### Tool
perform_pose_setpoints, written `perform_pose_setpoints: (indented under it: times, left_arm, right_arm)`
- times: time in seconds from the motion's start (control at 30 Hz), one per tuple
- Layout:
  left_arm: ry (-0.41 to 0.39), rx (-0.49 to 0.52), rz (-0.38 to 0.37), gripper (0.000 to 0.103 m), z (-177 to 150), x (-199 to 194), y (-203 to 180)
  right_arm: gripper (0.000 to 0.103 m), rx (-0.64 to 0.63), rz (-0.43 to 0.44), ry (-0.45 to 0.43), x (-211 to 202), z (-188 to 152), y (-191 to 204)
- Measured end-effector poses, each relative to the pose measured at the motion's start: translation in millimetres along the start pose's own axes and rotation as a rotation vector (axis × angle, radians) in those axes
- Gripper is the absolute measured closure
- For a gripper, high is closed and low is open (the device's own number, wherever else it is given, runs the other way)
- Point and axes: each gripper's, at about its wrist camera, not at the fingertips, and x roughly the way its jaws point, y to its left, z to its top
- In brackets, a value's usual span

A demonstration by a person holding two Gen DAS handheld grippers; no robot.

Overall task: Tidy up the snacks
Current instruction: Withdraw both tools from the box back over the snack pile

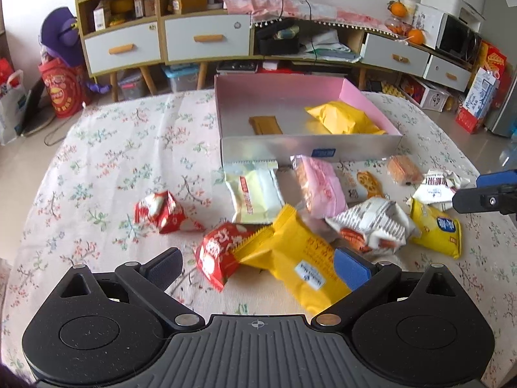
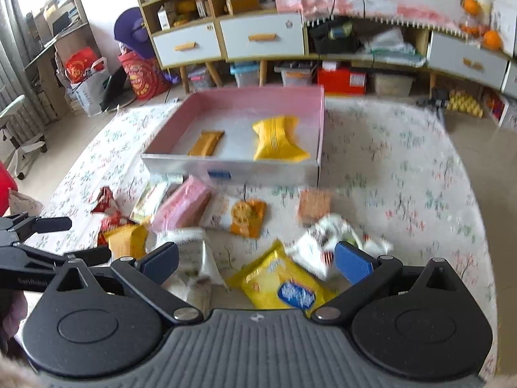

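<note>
A pink-lined box (image 1: 226, 110) (image 2: 226, 103) stands on the table holding a yellow packet (image 1: 342, 118) (image 2: 278, 139) and a brown bar (image 1: 265, 125) (image 2: 205, 143). Several snack packets lie loose in front of it. My left gripper (image 1: 258, 266) is open around a long yellow packet (image 1: 300, 258) and a red packet (image 1: 216, 255). My right gripper (image 2: 257, 263) is open low over a yellow packet with a blue label (image 2: 281, 286), a white packet (image 2: 326, 242) beside its right finger. The right gripper also shows at the right edge of the left wrist view (image 1: 488, 194).
Loose snacks include a red packet (image 1: 163, 211), a pale green packet (image 1: 255, 194), a pink packet (image 1: 320, 186) (image 2: 182, 203), an orange cracker pack (image 2: 247, 218) and a biscuit pack (image 1: 404, 169). Floral cloth (image 1: 113, 161) covers the table. Cabinets (image 1: 203, 37) stand behind.
</note>
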Motion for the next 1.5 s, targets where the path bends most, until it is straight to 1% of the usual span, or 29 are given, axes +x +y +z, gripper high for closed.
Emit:
perform_pose_setpoints:
  times: [0.07, 0.17, 0.23, 0.3, 0.33, 0.5, 0.57, 0.63, 0.73, 0.8, 0.9, 0.93, 1.0, 1.03, 1.07, 1.1, 1.17, 1.23, 1.3, 1.37, 1.4, 1.43, 1.47, 1.5]
  left_arm:
    - [0.016, -0.012, -0.028, 0.002, -4, 2, 3]
    - [0.054, -0.043, -0.051, 0.002, -9, 7, 3]
    - [0.085, -0.074, -0.066, 0.003, -10, 12, 2]
    - [0.107, -0.101, -0.098, 0.003, -11, 17, -1]
    - [0.113, -0.109, -0.109, 0.003, -10, 18, -3]
    - [0.128, -0.138, -0.136, 0.005, -9, 26, -16]
    - [0.138, -0.15, -0.133, 0.008, -8, 29, -19]
    - [0.138, -0.161, -0.128, 0.011, -6, 30, -21]
    - [0.141, -0.161, -0.121, 0.016, -3, 32, -22]
    - [0.145, -0.148, -0.115, 0.018, -2, 34, -19]
    - [0.159, -0.171, -0.135, 0.022, -2, 37, -12]
    - [0.165, -0.177, -0.144, 0.025, -2, 36, -10]
    - [0.169, -0.173, -0.151, 0.03, -2, 35, -9]
    - [0.169, -0.165, -0.15, 0.034, -2, 33, -9]
    - [0.169, -0.156, -0.149, 0.039, -2, 31, -9]
    - [0.168, -0.148, -0.147, 0.041, -1, 30, -9]
    - [0.17, -0.135, -0.136, 0.049, -1, 27, -9]
    - [0.165, -0.123, -0.112, 0.049, 0, 24, -8]
    - [0.155, -0.099, -0.072, 0.049, 1, 21, -10]
    - [0.142, -0.085, -0.055, 0.048, 3, 18, -11]
    - [0.137, -0.087, -0.057, 0.047, 3, 17, -11]
    - [0.139, -0.094, -0.065, 0.044, 4, 18, -10]
    - [0.143, -0.104, -0.074, 0.037, 4, 19, -10]
    - [0.147, -0.117, -0.084, 0.034, 5, 21, -9]
  right_arm:
    - [0.0, 0.002, -0.001, 0.022, 3, -3, -5]
    - [0.001, -0.004, -0.028, 0.046, 8, -8, -11]
    - [0.004, -0.011, -0.037, 0.066, 11, -12, -16]
    - [0.01, -0.021, -0.022, 0.097, 16, -15, -19]
    - [0.011, -0.025, -0.014, 0.108, 18, -16, -21]
    - [0.022, -0.075, 0.003, 0.171, 33, -23, -20]
    - [0.023, -0.112, 0.006, 0.188, 39, -27, -18]
    - [0.024, -0.14, -0.011, 0.19, 42, -28, -18]
    - [0.026, -0.158, -0.024, 0.187, 46, -27, -17]
    - [0.032, -0.18, -0.032, 0.179, 48, -27, -15]
    - [0.034, -0.218, -0.045, 0.171, 51, -28, -12]
    - [0.035, -0.219, -0.042, 0.168, 51, -28, -12]
    - [0.045, -0.216, -0.037, 0.171, 51, -26, -11]
    - [0.048, -0.216, -0.039, 0.177, 50, -26, -9]
    - [0.054, -0.214, -0.04, 0.184, 50, -24, -7]
    - [0.06, -0.208, -0.042, 0.197, 50, -23, -5]
    - [0.064, -0.199, -0.049, 0.217, 49, -22, -2]
    - [0.066, -0.212, -0.049, 0.222, 47, -23, 3]
    - [0.065, -0.224, -0.043, 0.223, 47, -23, 5]
    - [0.063, -0.225, -0.026, 0.229, 47, -23, 6]
    - [0.059, -0.223, -0.018, 0.232, 46, -23, 6]
    - [0.056, -0.215, -0.001, 0.233, 45, -22, 5]
    - [0.05, -0.207, 0.017, 0.231, 44, -21, 4]
    - [0.048, -0.198, 0.037, 0.225, 42, -20, 3]
